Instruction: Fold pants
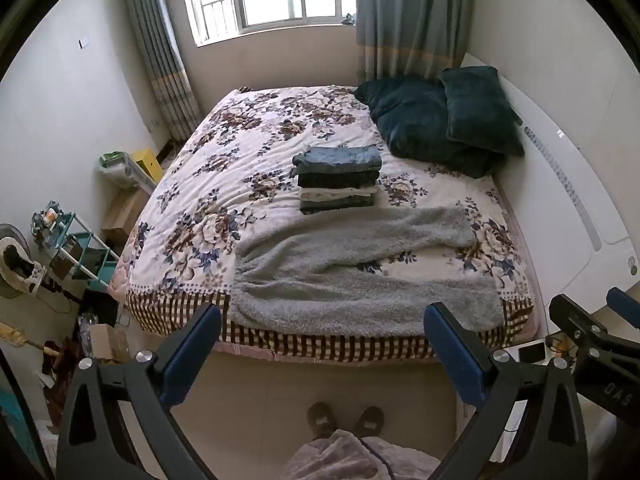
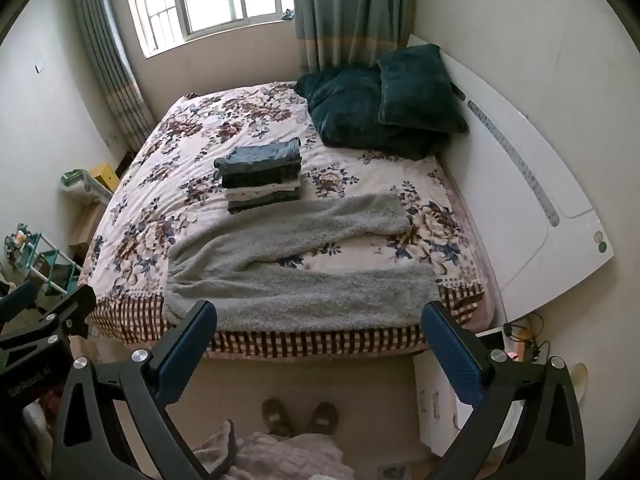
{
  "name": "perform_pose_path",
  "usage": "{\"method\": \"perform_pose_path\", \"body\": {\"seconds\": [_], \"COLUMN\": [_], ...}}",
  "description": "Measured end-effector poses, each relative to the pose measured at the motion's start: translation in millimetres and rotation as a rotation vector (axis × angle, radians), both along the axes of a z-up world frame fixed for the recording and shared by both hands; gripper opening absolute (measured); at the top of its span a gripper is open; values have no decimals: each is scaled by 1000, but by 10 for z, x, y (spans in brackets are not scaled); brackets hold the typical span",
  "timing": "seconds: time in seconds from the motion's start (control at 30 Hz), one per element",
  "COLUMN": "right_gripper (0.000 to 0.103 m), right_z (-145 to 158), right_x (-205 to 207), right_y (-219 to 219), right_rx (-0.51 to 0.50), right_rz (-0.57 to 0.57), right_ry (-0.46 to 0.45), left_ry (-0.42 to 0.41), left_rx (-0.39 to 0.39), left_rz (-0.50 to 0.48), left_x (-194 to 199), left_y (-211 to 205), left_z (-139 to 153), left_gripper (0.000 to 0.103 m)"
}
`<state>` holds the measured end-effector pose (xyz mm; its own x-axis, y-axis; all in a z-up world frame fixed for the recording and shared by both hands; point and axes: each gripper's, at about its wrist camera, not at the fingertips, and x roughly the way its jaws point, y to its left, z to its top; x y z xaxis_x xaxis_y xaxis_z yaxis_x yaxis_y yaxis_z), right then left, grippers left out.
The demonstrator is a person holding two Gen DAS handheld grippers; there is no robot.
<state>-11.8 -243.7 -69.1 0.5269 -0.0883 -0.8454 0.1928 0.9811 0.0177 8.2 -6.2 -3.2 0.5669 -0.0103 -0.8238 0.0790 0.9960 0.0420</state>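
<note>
Grey fleece pants (image 1: 352,276) (image 2: 304,264) lie spread flat along the near edge of the bed, waist to the left, both legs stretching right. My left gripper (image 1: 322,320) hangs open in the air before the bed's edge, nothing between its blue pads (image 1: 188,356). My right gripper (image 2: 318,318) is also open and empty, above the near edge by the pants; its fingers (image 1: 580,332) show at the right of the left wrist view. A stack of folded clothes (image 1: 338,178) (image 2: 260,178) sits mid-bed behind the pants.
The bed carries a floral quilt (image 1: 224,184) (image 2: 168,184). Dark green pillows (image 1: 440,124) (image 2: 384,104) lie at the far right by a white headboard (image 2: 532,208). A teal shelf rack (image 1: 76,248) and boxes crowd the floor at left. A person's slippered feet (image 1: 344,420) stand below.
</note>
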Motion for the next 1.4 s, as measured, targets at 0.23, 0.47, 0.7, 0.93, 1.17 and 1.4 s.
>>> {"method": "perform_pose_path", "body": {"seconds": [0.23, 0.47, 0.7, 0.93, 1.17, 1.4], "right_gripper": [103, 103, 103, 103, 103, 103], "right_z": [83, 95, 51, 59, 27, 29], "right_x": [50, 86, 51, 60, 36, 40], "right_y": [35, 118, 72, 76, 65, 81], "right_rx": [3, 0, 7, 8, 12, 11], "right_rz": [-3, -5, -11, -7, -6, -6], "right_ry": [-1, 1, 1, 1, 9, 4], "left_ry": [-5, -8, -7, -5, -3, -6], "left_rx": [-1, -4, -2, -5, -5, -5], "left_rz": [-9, -10, -9, -8, -10, -10], "left_x": [18, 16, 2, 13, 25, 14], "left_y": [-36, -28, -54, -41, -65, -33], "left_z": [90, 98, 87, 94, 109, 106], "left_gripper": [103, 103, 103, 103, 103, 103]}}
